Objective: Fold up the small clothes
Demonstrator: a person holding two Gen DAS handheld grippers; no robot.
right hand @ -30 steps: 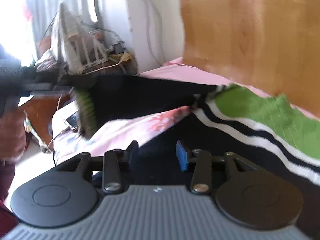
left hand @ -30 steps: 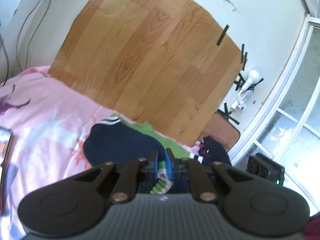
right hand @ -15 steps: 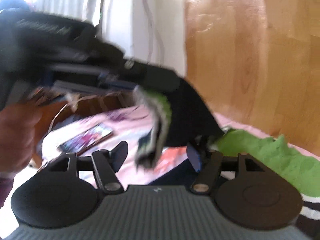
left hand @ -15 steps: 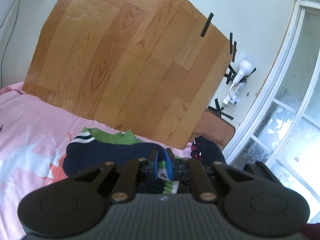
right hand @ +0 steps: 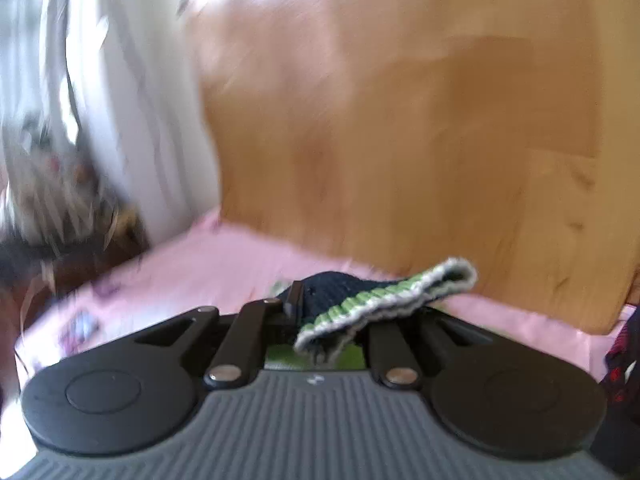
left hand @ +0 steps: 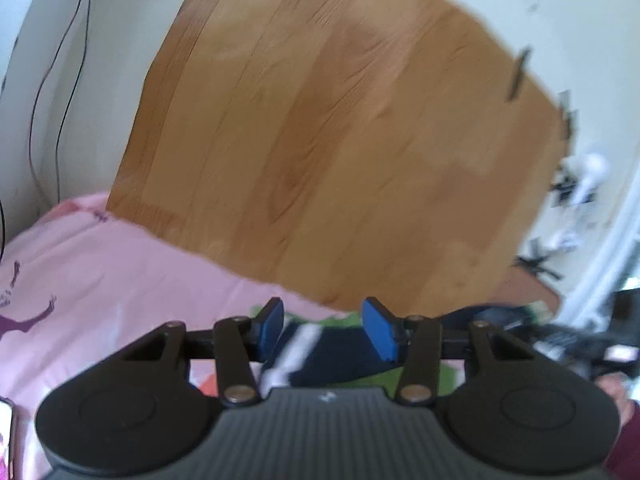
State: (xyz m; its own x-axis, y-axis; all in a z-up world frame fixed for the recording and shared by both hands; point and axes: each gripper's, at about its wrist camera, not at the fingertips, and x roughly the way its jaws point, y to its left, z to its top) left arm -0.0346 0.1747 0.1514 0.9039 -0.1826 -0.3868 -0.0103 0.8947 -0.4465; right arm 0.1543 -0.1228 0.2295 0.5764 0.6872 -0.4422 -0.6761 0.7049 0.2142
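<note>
The right gripper (right hand: 332, 316) is clenched on the ribbed green-and-white cuff (right hand: 384, 304) of a small navy garment (right hand: 332, 288), and the cuff drapes across and out to the right of its fingers, lifted off the pink bed sheet (right hand: 208, 272). The left gripper (left hand: 324, 330) is released, its blue fingers (left hand: 378, 334) spread with nothing between them. Just beyond and below that gap lies the navy cloth with a white stripe (left hand: 298, 344) and a strip of green, resting on the bed; the stripe runs diagonally away from the fingers, leaning to the right. By my reading the right side is the one in charge of the cloth, while the left is free and close above the lying part, so the next fold likely turns on carrying the held cuff over that flat part
</note>
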